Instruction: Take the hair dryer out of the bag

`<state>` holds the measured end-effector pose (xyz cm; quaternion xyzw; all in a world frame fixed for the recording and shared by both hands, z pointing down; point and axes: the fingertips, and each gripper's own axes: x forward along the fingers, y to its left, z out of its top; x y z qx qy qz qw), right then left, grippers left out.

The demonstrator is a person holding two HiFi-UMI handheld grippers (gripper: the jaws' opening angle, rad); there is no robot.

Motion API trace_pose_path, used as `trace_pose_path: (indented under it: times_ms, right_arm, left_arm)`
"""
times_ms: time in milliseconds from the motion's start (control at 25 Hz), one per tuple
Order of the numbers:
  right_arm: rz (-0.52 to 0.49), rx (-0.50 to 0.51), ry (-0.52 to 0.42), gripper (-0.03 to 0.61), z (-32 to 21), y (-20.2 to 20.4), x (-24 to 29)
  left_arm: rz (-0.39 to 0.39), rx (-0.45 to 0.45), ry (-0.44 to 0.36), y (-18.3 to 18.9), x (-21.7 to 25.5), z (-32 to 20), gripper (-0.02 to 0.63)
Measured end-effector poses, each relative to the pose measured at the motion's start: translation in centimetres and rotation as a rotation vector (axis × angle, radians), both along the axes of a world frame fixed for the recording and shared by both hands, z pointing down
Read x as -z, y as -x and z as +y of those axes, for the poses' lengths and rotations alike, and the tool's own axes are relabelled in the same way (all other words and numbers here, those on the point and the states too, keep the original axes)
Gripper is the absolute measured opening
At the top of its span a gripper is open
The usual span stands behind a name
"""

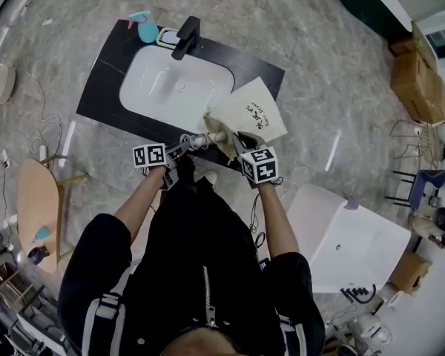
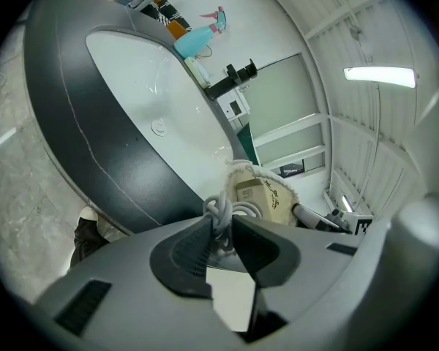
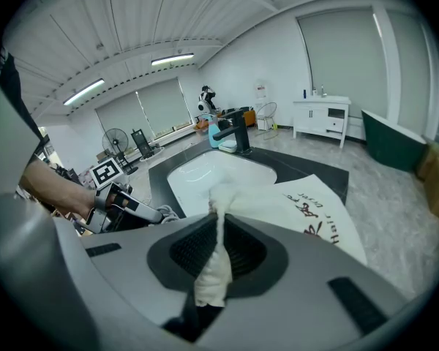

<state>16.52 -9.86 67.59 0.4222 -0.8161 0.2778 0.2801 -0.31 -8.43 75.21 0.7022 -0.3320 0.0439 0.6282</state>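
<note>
A cream cloth bag (image 1: pixel 251 110) with dark print lies on the near right corner of the black counter (image 1: pixel 104 87). My left gripper (image 1: pixel 187 145) is shut on a bundled grey cord (image 1: pixel 196 140) at the bag's mouth. In the left gripper view the cord (image 2: pixel 219 209) sits pinched between the pads, with the bag (image 2: pixel 267 196) just beyond. A beige part shows inside the bag's mouth; the dryer's body is mostly hidden. My right gripper (image 1: pixel 236 141) is shut on the bag's gathered edge, and that cloth (image 3: pixel 218 225) hangs through its jaws in the right gripper view.
A white sink basin (image 1: pixel 174 87) is set into the counter, with a black faucet (image 1: pixel 187 37) and a teal spray bottle (image 1: pixel 144 27) behind it. A white tub (image 1: pixel 348 243) stands on the floor at right, cardboard boxes (image 1: pixel 419 80) further right, a wooden stool (image 1: pixel 37 206) at left.
</note>
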Motion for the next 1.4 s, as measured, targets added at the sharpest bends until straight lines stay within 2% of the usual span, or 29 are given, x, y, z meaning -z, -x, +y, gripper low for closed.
trace_pose_path:
  times_ms: [280, 520, 680, 840, 1000, 1200, 1400]
  right_arm:
    - [0.0, 0.001, 0.001, 0.043, 0.3, 0.0, 0.0]
    - [-0.004, 0.002, 0.002, 0.043, 0.3, -0.1, -0.1]
    - [-0.008, 0.002, 0.0, 0.043, 0.3, -0.1, 0.0]
    - [-0.011, 0.0, -0.002, 0.043, 0.4, -0.3, 0.1]
    - [-0.017, -0.004, -0.004, 0.043, 0.3, -0.3, 0.1]
    - [-0.022, -0.009, -0.004, 0.043, 0.3, -0.3, 0.1]
    - [-0.026, -0.012, -0.002, 0.043, 0.2, -0.1, 0.0]
  left_arm:
    - [-0.038, -0.018, -0.007, 0.2, -0.8, 0.7, 0.101]
    - [-0.158, -0.136, -0.131, 0.9, 0.1, 0.5, 0.115]
    - [-0.224, -0.22, -0.225, 1.7, 1.2, 0.0, 0.197]
    - [-0.301, -0.336, -0.325, 1.7, 2.5, -0.3, 0.264]
    - [-0.374, -0.478, -0.425, 0.3, 3.6, -0.6, 0.296]
    - [-0.488, -0.723, -0.567, -2.5, 3.9, 0.3, 0.305]
    - [-0.522, -0.858, -0.63, -4.6, 3.7, 0.5, 0.313]
